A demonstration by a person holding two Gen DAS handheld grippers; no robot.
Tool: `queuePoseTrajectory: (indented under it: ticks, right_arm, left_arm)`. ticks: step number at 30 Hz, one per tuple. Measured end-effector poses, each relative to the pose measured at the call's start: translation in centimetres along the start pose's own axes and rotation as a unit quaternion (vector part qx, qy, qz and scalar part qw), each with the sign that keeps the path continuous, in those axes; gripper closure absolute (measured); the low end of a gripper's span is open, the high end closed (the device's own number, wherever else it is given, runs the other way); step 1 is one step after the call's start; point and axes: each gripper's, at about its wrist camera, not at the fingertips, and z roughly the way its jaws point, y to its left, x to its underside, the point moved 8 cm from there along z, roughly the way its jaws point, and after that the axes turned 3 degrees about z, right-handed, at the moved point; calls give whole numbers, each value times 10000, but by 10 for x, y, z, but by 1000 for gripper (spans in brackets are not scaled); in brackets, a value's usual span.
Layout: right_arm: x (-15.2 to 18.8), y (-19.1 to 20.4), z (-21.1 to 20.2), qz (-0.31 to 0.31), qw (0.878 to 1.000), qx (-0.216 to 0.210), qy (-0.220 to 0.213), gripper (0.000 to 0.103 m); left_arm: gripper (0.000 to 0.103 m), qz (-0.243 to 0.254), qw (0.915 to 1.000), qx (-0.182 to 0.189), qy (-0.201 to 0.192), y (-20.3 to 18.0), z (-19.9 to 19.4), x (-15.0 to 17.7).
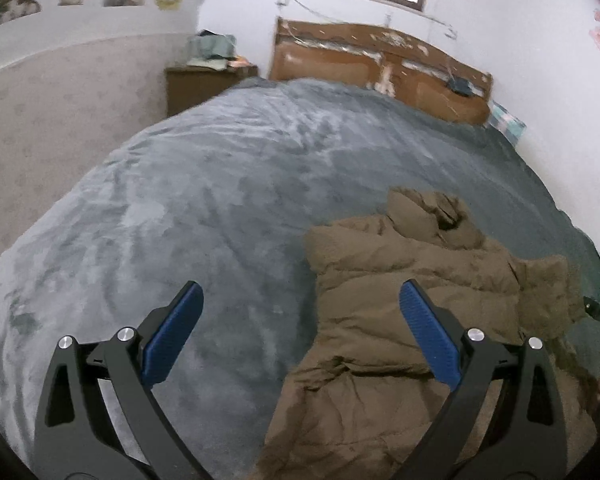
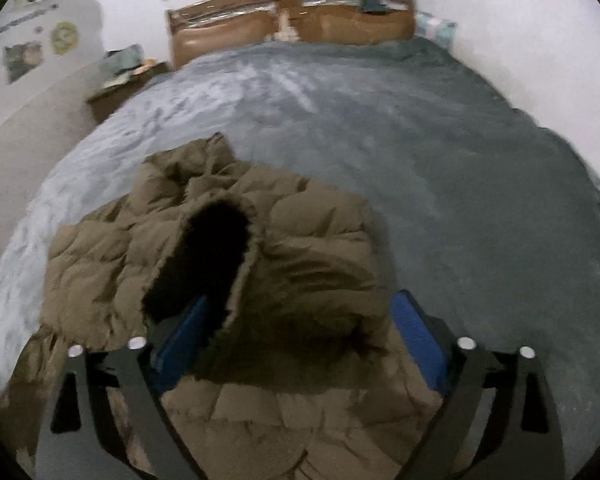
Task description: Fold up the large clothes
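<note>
The bed [image 1: 220,200] is wide; my coat [image 1: 400,320] lies bunched near its foot. I'd fold the sleeve [image 2: 300,272] flat across the body first. My right gripper [image 2: 300,344] straddles it, jaws wide, not pinching; my left gripper [image 1: 300,332] hangs open, empty.

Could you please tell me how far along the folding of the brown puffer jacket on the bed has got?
Done: the brown puffer jacket lies bunched on the grey blanket, one sleeve brought over the body. In hand: nothing is gripped; the left tool is open at the jacket's edge, and the right tool stands wide with the sleeve between its fingers. Left: the jacket looks lumpy, so further folds and flattening probably remain.
</note>
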Motion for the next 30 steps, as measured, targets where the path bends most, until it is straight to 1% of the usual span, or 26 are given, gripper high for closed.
queuePoseTrajectory:
  ticks: [1, 3, 5, 7, 8, 9, 12, 15, 18, 19, 20, 21, 22, 23, 24, 25, 26, 27, 28, 30]
  right_arm:
    - [2, -7, 2, 95, 9999, -96, 60, 7]
    - [0, -25, -1, 437, 9990, -46, 20, 7]
    - [-9, -41, -6, 805, 9967, 38, -119, 7]
    - [-19, -46, -13, 931, 9951, -231, -226, 5]
    - [-22, -41, -11, 819, 9958, -350, -189, 5]
    - [-22, -34, -6, 583, 9974, -419, -60, 5]
    - [-9, -22, 21, 50, 9993, -256, 286, 5]
    - [2, -20, 52, -41, 9982, -163, 581, 5]
    - [12, -14, 72, -129, 9967, -198, 780, 5]
    - [14, -9, 75, -176, 9962, -283, 811, 9]
    - [17, -5, 76, -218, 9956, -395, 818, 30]
    - [19, 1, 78, -287, 9944, -494, 886, 39]
    - [21, 2, 80, -345, 9942, -426, 920, 55]
    - [20, 4, 80, -472, 9946, -327, 866, 71]
    - [19, 6, 80, -550, 9946, -294, 831, 80]
    - [19, 7, 80, -591, 9946, -277, 811, 88]
    - [16, 7, 78, -576, 9949, -293, 777, 94]
    - [12, 8, 73, -590, 9957, -307, 648, 95]
    - [7, 8, 69, -651, 9963, -246, 506, 96]
    - [-8, 10, 54, -833, 9965, -24, 64, 97]
  left_arm:
    - [5, 76, 10000, 11, 12, -3, 4, -1]
    - [5, 257, 9996, -97, 8, -7, 12, -5]
    - [5, 363, 9993, -96, 65, -9, 18, -8]
    - [5, 446, 9989, -23, 150, -13, 24, -8]
    - [5, 482, 9986, 2, 212, -15, 28, -7]
    - [5, 548, 9981, 18, 281, -18, 35, -5]
    - [5, 706, 9961, -59, 525, -22, 53, 4]
    - [5, 701, 9934, -138, 897, -23, 78, 16]
    - [3, 650, 9911, -46, 1160, -27, 93, 31]
    - [3, 721, 9900, -64, 1214, -29, 98, 36]
    - [4, 829, 9883, -114, 1273, -31, 102, 40]
    - [7, 934, 9865, -151, 1333, -33, 108, 45]
    - [15, 1046, 9851, -67, 1365, -38, 116, 48]
    - [47, 1161, 9827, 114, 1438, -45, 125, 52]
    - [76, 1219, 9796, 262, 1576, -51, 134, 57]
    - [79, 1233, 9791, 236, 1603, -52, 138, 58]
    - [91, 1239, 9799, 195, 1554, -52, 140, 57]
    - [98, 1250, 9812, 142, 1464, -51, 140, 55]
    - [99, 1204, 9835, 123, 1345, -49, 137, 50]
    - [100, 1087, 9885, 55, 1049, -46, 126, 34]
